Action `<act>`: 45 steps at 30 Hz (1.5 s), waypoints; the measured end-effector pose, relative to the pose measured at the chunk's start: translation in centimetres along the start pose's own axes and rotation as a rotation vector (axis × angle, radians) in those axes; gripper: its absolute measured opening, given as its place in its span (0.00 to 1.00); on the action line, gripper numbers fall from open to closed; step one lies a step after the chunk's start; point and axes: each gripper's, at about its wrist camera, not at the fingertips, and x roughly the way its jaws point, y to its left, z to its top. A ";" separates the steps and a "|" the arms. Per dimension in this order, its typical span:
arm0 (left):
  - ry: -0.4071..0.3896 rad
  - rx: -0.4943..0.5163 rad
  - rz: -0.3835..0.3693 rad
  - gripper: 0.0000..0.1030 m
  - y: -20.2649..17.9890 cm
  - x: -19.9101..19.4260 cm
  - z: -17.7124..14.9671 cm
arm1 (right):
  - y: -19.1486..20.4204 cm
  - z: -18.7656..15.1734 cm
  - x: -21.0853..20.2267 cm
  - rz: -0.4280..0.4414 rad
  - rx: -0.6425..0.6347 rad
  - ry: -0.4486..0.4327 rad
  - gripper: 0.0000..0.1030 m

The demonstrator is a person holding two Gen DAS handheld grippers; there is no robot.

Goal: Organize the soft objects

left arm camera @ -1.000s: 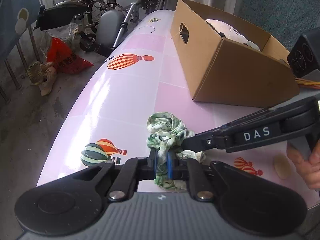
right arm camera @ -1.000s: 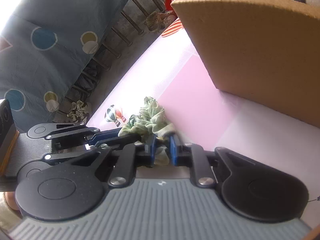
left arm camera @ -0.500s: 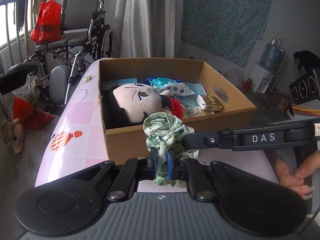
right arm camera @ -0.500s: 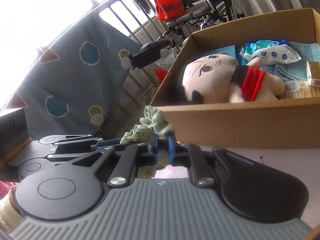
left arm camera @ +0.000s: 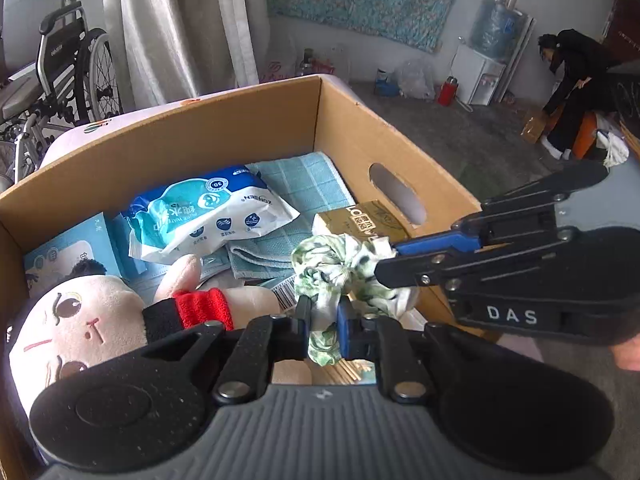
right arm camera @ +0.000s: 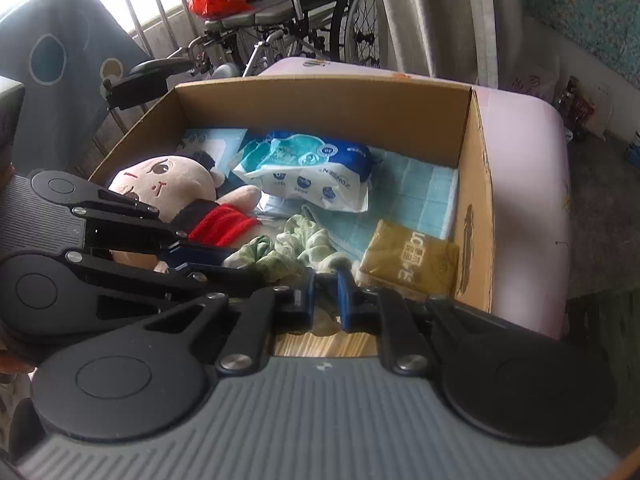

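I grip the cloth [left arm camera: 340, 268] with both claws over the box [left arm camera: 360, 120]; uneven release could snag it on the doll [left arm camera: 80, 320] at 9 o'clock

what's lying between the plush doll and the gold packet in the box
In the right wrist view, the green patterned cloth, gripped by both grippers, hangs between the plush doll and the gold packet.
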 end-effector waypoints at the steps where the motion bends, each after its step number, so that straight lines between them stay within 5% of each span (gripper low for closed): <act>1: 0.026 0.004 0.014 0.23 -0.2 1.1 0.2 | -0.7 -0.2 1.1 0.012 0.014 0.061 0.11; 5: 0.159 -0.014 0.122 0.52 0.1 5.2 0.2 | -1.3 -1.1 2.7 0.014 0.023 0.105 0.13; 7: 0.166 -0.021 0.133 0.53 0.2 5.3 -0.2 | -0.8 -1.5 2.0 -0.012 -0.008 0.075 0.21; 13: 0.024 -0.015 0.177 0.53 -0.7 -1.7 -2.0 | 0.1 -2.3 -3.2 -0.016 -0.041 -0.050 0.52; 16: -0.076 0.020 0.208 0.55 -1.8 -7.8 -4.5 | 0.0 -3.4 -6.4 0.003 -0.005 -0.109 0.52; 19: -0.076 -0.010 0.143 0.51 -2.5 -11.9 -8.1 | 1.1 -6.1 -10.0 0.101 0.023 -0.146 0.52; 23: -0.009 -0.109 0.111 0.23 -3.3 -12.5 -14.6 | 4.2 -11.2 -11.5 0.213 0.077 -0.122 0.52; 30: 0.054 -0.146 0.049 0.22 -3.6 -8.5 -20.6 | 8.1 -19.3 -4.2 0.338 0.256 0.105 0.42; 40: 0.094 -0.316 -0.071 0.23 0.7 -6.2 -22.9 | 7.8 -23.4 -3.2 0.433 0.390 0.092 0.41; 45: 0.082 -0.465 -0.276 0.23 3.5 -5.1 -23.8 | 7.4 -24.2 -1.5 0.529 0.447 0.120 0.18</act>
